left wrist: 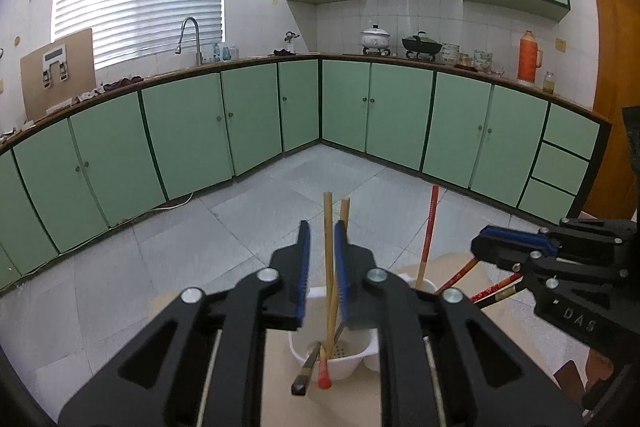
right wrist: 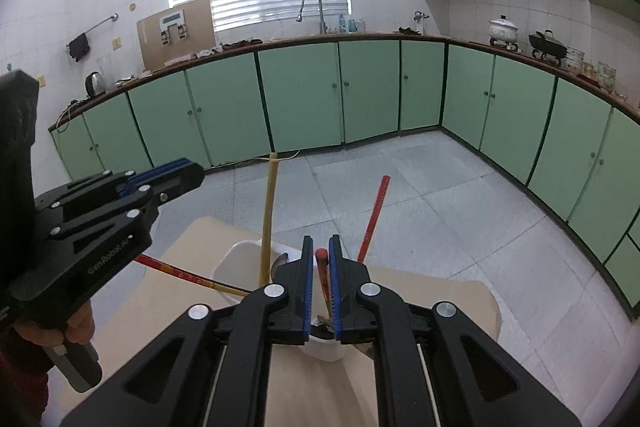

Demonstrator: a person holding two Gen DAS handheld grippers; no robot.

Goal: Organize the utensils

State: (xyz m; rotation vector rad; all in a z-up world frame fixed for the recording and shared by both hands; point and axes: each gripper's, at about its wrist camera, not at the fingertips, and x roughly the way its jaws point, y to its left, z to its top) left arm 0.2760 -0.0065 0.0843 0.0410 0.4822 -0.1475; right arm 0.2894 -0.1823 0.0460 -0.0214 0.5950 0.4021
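A white utensil holder (left wrist: 332, 359) stands on a beige table top (right wrist: 440, 307), right under both grippers. My left gripper (left wrist: 322, 259) is open. A bamboo chopstick (left wrist: 328, 247) rises upright between its blue pads with a gap beside it, its foot in the holder. My right gripper (right wrist: 320, 267) is open a crack. A red chopstick (right wrist: 322, 267) stands between its pads, leaning on the right one, its lower end in the holder (right wrist: 320, 347). Another red chopstick (right wrist: 376, 215) leans out to the right. A red-and-yellow one (right wrist: 180, 271) sticks out toward the left gripper (right wrist: 188, 173).
A hand (right wrist: 76, 323) holds the left gripper's handle. The table's far edge (right wrist: 224, 223) drops to a grey tiled floor (right wrist: 440, 187). Green cabinets (left wrist: 248, 115) line the walls under a counter with a faucet (left wrist: 190, 35), pots (left wrist: 376, 37) and an orange flask (left wrist: 530, 55).
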